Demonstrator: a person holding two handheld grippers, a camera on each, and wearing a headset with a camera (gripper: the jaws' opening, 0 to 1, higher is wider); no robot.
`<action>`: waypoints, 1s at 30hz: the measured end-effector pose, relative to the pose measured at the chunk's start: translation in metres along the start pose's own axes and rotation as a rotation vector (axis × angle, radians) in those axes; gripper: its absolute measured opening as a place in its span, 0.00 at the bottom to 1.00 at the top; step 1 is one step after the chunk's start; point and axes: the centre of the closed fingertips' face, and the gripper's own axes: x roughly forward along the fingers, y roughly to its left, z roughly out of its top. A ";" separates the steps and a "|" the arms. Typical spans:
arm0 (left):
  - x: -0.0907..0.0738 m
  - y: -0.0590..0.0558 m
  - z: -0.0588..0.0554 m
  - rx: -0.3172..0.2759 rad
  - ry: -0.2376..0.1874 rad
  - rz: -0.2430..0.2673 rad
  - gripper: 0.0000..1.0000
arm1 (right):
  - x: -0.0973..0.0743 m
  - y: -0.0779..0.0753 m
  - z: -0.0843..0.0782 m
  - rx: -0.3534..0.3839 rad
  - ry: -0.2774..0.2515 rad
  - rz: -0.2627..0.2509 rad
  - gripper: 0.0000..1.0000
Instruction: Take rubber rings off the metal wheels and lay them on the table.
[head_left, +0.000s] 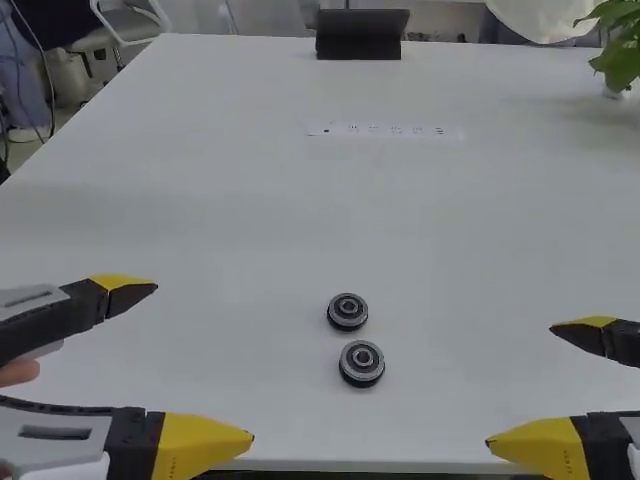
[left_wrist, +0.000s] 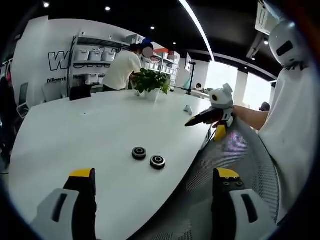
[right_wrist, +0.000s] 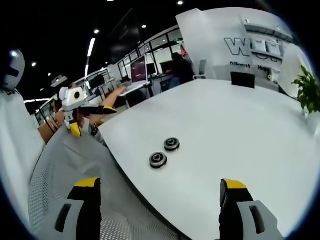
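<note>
Metal wheels (head_left: 347, 311), two of them with dark rubber rings (head_left: 343, 363) around their rims, lie one just above the other on the white table (head_left: 300, 200), at the lower centre of the head view. The left claw (head_left: 202, 362) at lower left and the right claw (head_left: 520, 385) at lower right both gape wide, gripping nothing, well apart from the wheels.

White table (head_left: 200, 200) carries far wheel (head_left: 347, 311), near wheel (head_left: 362, 362), just apart.
</note>
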 end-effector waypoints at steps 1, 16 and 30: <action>0.000 0.000 0.001 0.002 -0.001 0.000 0.95 | -0.001 0.000 0.003 -0.003 -0.007 0.001 0.99; -0.003 0.008 0.045 0.121 -0.049 -0.013 0.93 | -0.009 0.003 0.054 -0.114 -0.080 -0.004 0.96; 0.012 0.017 0.080 0.240 -0.063 -0.050 0.83 | 0.004 0.007 0.104 -0.256 -0.181 0.048 0.91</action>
